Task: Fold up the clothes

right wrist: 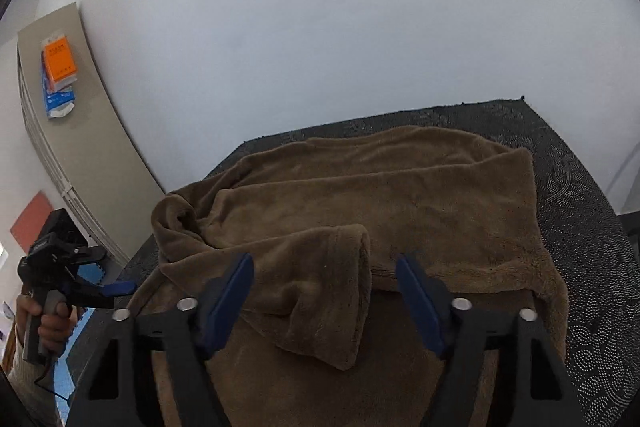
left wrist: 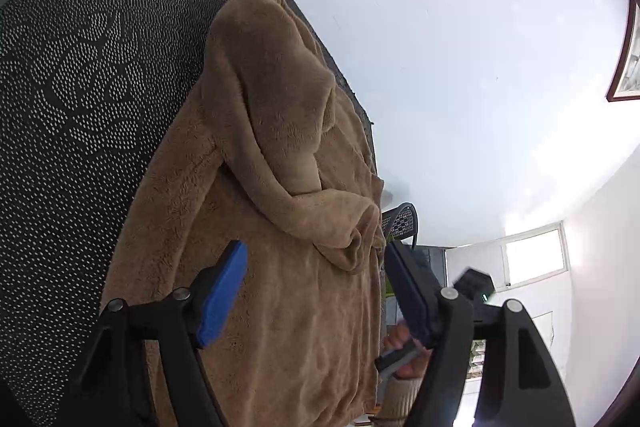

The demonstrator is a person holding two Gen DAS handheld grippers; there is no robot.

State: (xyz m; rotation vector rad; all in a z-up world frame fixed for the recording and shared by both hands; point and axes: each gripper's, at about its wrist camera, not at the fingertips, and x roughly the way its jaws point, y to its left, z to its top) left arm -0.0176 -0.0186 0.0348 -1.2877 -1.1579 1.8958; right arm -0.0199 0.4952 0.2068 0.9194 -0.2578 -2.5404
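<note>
A brown fleece garment (left wrist: 256, 163) lies spread on a table with a dark dotted cover (left wrist: 80, 75). One sleeve (right wrist: 320, 291) is folded across its body, cuff end toward the right wrist camera. My left gripper (left wrist: 316, 255) hangs open above the garment's near part, its blue pads wide apart and gripping nothing. My right gripper (right wrist: 324, 263) is also open; the folded sleeve lies below and between its pads, which do not press on it. The garment's far end is bunched into folds (right wrist: 180, 219).
A white wall runs behind the table's far edge (right wrist: 360, 119). A person's hand (right wrist: 48, 323) holds the left gripper's handle beyond the table's left side. A beige cabinet with orange and blue packets (right wrist: 60, 67) stands at the left. A chair back (left wrist: 400, 223) shows past the table.
</note>
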